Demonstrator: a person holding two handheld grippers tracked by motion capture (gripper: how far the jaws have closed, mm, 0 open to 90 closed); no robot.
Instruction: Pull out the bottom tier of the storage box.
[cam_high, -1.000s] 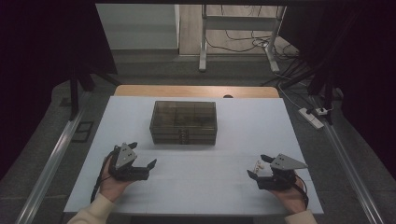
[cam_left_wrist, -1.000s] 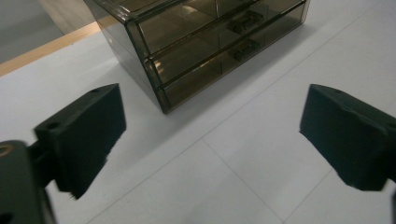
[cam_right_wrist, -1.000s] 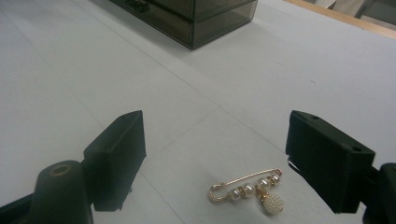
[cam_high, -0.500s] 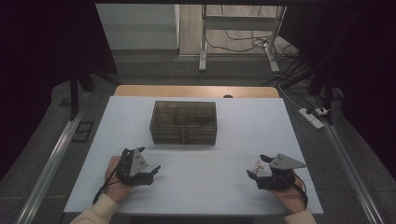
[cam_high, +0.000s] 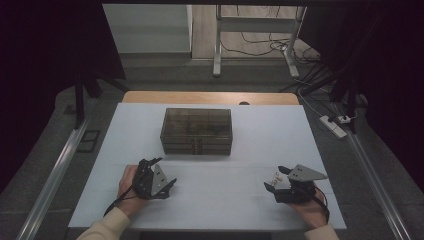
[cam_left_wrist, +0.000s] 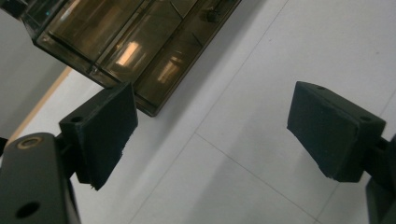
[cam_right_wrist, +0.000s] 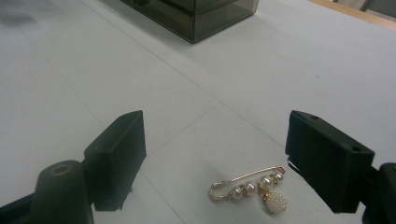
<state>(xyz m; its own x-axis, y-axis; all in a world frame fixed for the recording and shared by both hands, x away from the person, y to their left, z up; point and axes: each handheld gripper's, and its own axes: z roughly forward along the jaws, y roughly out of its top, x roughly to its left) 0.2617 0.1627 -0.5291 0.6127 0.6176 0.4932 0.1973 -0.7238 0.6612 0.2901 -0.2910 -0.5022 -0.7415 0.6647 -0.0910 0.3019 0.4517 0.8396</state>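
A smoky see-through compartment box (cam_high: 196, 131) sits closed at the middle of the white table (cam_high: 260, 135). My left gripper (cam_high: 165, 171) rests near the front left, open and holding nothing. Its jaws point at the box's near corner (cam_left_wrist: 130, 42), with bare table between them (cam_left_wrist: 212, 123). My right gripper (cam_high: 274, 179) rests at the front right, also open. A gold pin with pearls (cam_right_wrist: 254, 189) lies on the table between its jaws (cam_right_wrist: 215, 154), touching neither. The pin shows as a small pale spot (cam_high: 275, 176) in the high view. The box's corner (cam_right_wrist: 196, 11) lies farther off.
A wooden strip (cam_high: 210, 97) runs along the table's far edge. On the floor, a power strip (cam_high: 334, 126) lies to the right and a metal rail (cam_high: 55, 175) runs along the left. Desk legs and cables (cam_high: 250, 47) stand beyond the table.
My left gripper has slid a little to the right and toward the near edge, turning its jaws. The right gripper, the pin and the box have not moved.
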